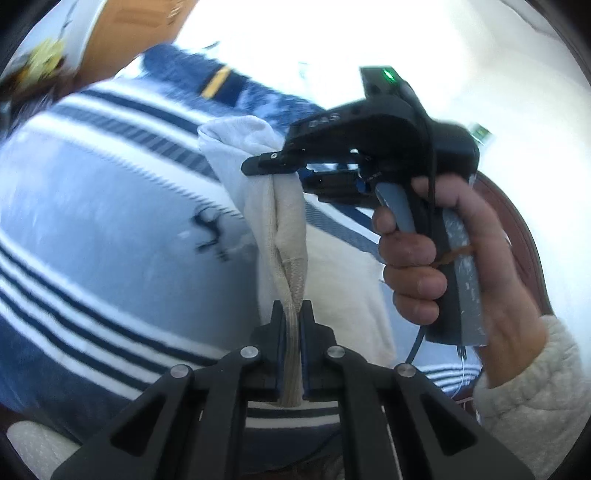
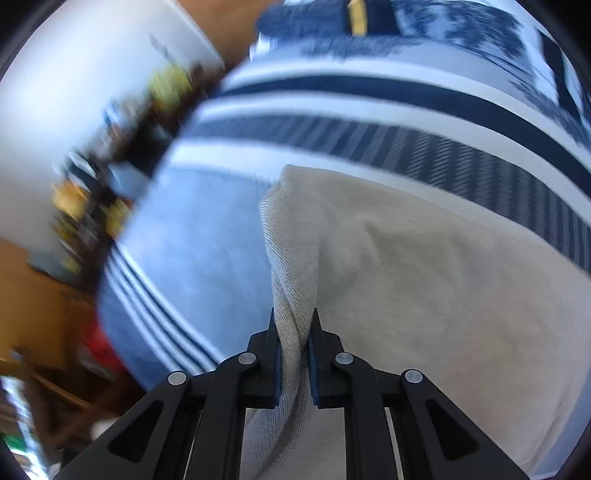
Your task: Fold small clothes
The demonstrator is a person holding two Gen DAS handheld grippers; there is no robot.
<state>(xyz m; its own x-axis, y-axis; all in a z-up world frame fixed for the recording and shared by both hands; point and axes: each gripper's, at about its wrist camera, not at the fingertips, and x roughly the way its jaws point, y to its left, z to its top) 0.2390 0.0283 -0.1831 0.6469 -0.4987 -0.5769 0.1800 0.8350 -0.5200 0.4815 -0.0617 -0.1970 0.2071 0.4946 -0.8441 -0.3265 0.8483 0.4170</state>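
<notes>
A small cream knit garment [image 1: 288,221] hangs stretched between both grippers above a blue and white striped blanket [image 1: 92,221]. My left gripper [image 1: 292,317] is shut on a twisted edge of the garment. In the left wrist view my right gripper [image 1: 275,168], held by a hand [image 1: 417,258] in a fluffy cream sleeve, pinches the garment's far upper edge. In the right wrist view my right gripper [image 2: 293,328] is shut on a bunched fold of the cream garment [image 2: 406,266], which spreads out to the right below it.
The striped blanket [image 2: 332,110] covers the surface below, with a dark blue band and a yellow tag [image 1: 216,83] at its far end. A cardboard box [image 1: 140,33] and cluttered items [image 2: 92,177] sit at the left. A dark wooden frame [image 1: 517,229] curves at the right.
</notes>
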